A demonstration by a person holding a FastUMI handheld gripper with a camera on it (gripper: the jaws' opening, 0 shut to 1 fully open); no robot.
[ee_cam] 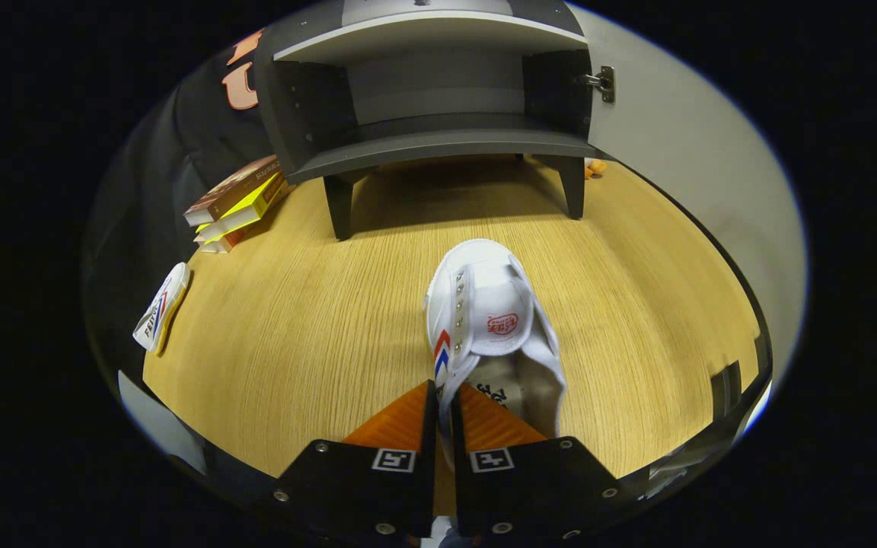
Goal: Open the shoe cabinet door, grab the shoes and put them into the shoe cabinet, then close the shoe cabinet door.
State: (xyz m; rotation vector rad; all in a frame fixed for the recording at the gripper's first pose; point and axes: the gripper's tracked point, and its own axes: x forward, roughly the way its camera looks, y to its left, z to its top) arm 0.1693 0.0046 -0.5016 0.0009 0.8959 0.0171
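A white canvas shoe (488, 320) with a red logo on its tongue and red and blue stripes on its side hangs above the wooden table, toe pointing toward the cabinet. My gripper (444, 396) is shut on the shoe's left side wall near the heel, one finger outside and one inside the opening. The dark grey shoe cabinet (431, 114) stands beyond the shoe on short legs. Its door (682, 152) is swung wide open to the right, and the inner shelf looks bare. A second white shoe (162, 308) lies on its side far left of the fingers.
A stack of books (240, 202) lies left of the cabinet's legs. A small orange object (596, 167) sits by the cabinet's right rear leg. The wooden table (294, 327) stretches between the fingers and the cabinet, its front edge close beneath the gripper.
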